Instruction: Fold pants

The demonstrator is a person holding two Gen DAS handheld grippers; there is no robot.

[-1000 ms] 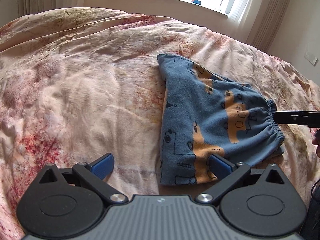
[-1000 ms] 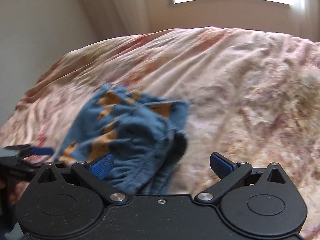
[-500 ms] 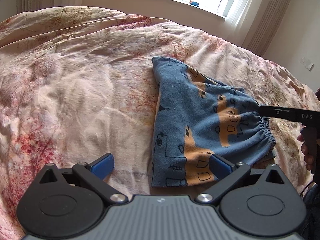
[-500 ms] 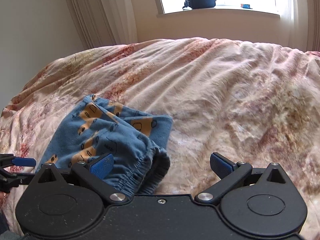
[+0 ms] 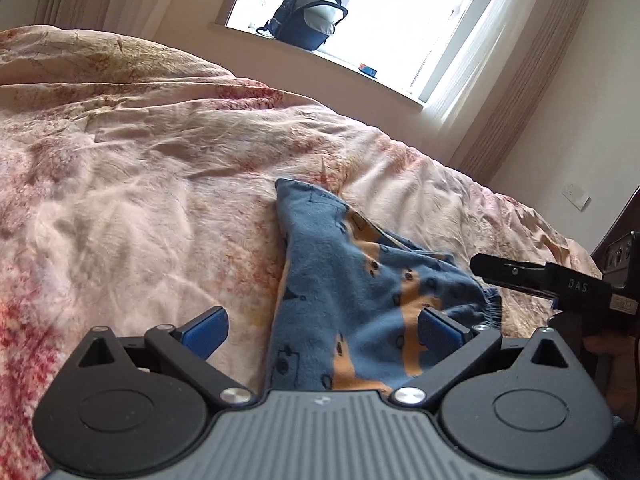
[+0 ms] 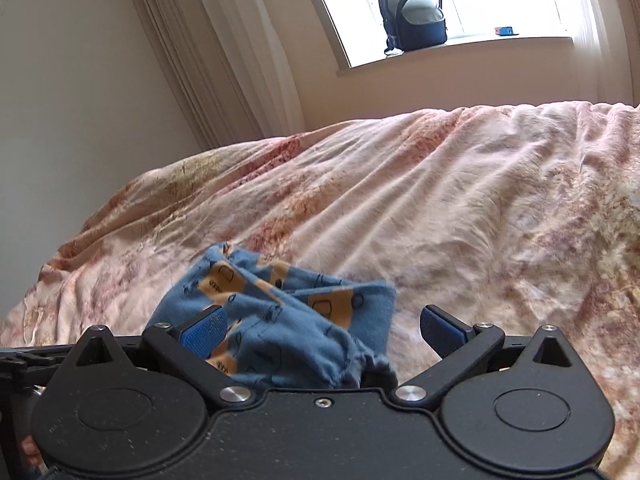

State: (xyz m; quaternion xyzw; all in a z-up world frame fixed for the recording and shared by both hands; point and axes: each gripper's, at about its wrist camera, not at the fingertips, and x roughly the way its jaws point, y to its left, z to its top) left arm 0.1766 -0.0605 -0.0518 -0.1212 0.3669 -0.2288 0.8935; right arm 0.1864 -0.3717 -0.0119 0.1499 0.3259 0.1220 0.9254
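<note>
Small blue pants (image 5: 352,292) with orange print lie folded on the bed, elastic waistband toward the right. My left gripper (image 5: 322,330) is open and empty, just in front of the pants' near edge. The right gripper shows in the left wrist view (image 5: 520,274) beside the waistband. In the right wrist view the pants (image 6: 280,320) lie bunched close ahead, and my right gripper (image 6: 322,330) is open and empty over their near edge.
A pink floral duvet (image 5: 140,184) covers the whole bed. A dark backpack (image 5: 306,16) stands on the windowsill behind, also in the right wrist view (image 6: 414,16). Curtains (image 6: 224,52) hang beside the window. A dark piece of furniture (image 5: 618,232) stands at the right.
Both grippers have pulled back from the pants and tilted upward, so more of the window and wall shows. The pants lie still on the bed.
</note>
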